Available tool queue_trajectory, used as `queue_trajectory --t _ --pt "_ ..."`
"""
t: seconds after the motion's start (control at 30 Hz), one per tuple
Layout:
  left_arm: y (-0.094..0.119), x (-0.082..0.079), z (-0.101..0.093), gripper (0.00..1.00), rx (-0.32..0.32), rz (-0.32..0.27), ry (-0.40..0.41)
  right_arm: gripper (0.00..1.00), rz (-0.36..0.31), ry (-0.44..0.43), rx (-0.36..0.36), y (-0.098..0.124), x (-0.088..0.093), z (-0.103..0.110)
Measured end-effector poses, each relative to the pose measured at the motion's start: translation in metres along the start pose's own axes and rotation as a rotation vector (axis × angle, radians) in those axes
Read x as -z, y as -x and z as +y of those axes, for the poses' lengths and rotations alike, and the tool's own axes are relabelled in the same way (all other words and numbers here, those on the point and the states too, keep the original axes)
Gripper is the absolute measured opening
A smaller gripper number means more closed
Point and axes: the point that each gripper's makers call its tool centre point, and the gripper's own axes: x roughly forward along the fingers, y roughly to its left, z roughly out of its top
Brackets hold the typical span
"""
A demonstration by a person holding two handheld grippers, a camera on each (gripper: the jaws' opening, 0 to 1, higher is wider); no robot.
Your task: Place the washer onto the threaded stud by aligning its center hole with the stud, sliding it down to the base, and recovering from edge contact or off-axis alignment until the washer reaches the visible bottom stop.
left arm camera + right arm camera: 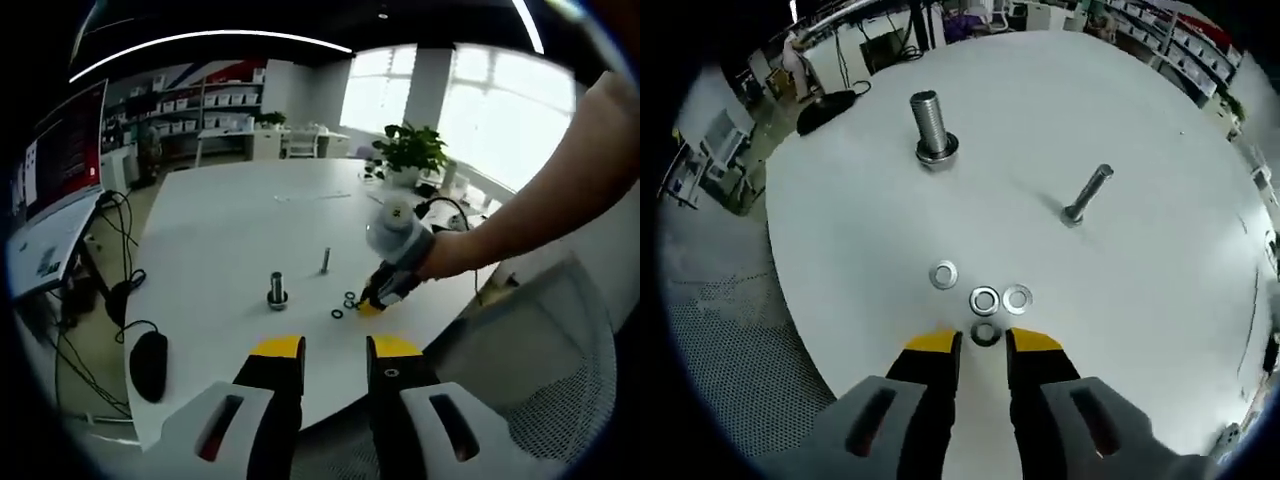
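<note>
My desk (230,220) is white and round. Beyond it, bright windows (480,100) fill the far wall, with a potted plant (410,152) in front. Shelves (200,105) of white boxes stand further left. A monitor (60,160) sits at my left, a black mouse (148,365) near cables (110,290). Speckled grey floor (730,350) lies below.

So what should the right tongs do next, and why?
Probably ease forward a little and close on the nearest washer. It lies flat on the table just ahead of the open right tongs, between their tips, not yet gripped. The threaded stud stands farther off, so nothing can go onto it until a washer is picked up.
</note>
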Motion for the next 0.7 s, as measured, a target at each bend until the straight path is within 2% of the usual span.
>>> queue_trajectory --t 0.1,0.13,0.2,0.27,0.43,0.5,0.57,0.7 --pt "0.0001 0.0 -0.0031 0.22 0.008 0.005 -0.011 0.21 0.036 0.006 -0.027 -0.0027 -0.0015 -0.0042" --pt "0.0001 0.0005 -0.0028 0.22 0.006 0.008 -0.012 0.2 0.07 0.048 -0.033 -0.0022 0.0006 -0.0052" --pt "-0.0006 0.0028 -0.0015 0.22 0.004 0.015 -0.01 0.2 0.089 0.129 -0.048 -0.0061 -0.0026 -0.0062" --pt "-0.0007 0.0036 -0.0002 0.22 0.002 0.018 -0.01 0.2 0.107 0.159 -0.056 -0.0052 -0.0044 -0.0047" --pt "-0.0002 0.0042 -0.0018 0.22 0.005 0.027 -0.014 0.19 0.096 0.194 -0.068 -0.003 -0.0035 -0.0012" --pt "0.0001 0.0041 -0.0013 0.22 0.003 0.027 -0.012 0.15 0.087 0.228 -0.073 -0.0057 -0.0038 -0.0013" --pt "-0.0002 0.0045 -0.0006 0.21 0.002 0.025 -0.007 0.16 0.092 0.267 -0.07 -0.0055 -0.0029 0.0008" --pt "-0.0007 0.0041 -0.0002 0.21 -0.001 0.029 -0.009 0.16 0.113 0.294 -0.084 -0.0045 -0.0022 0.003"
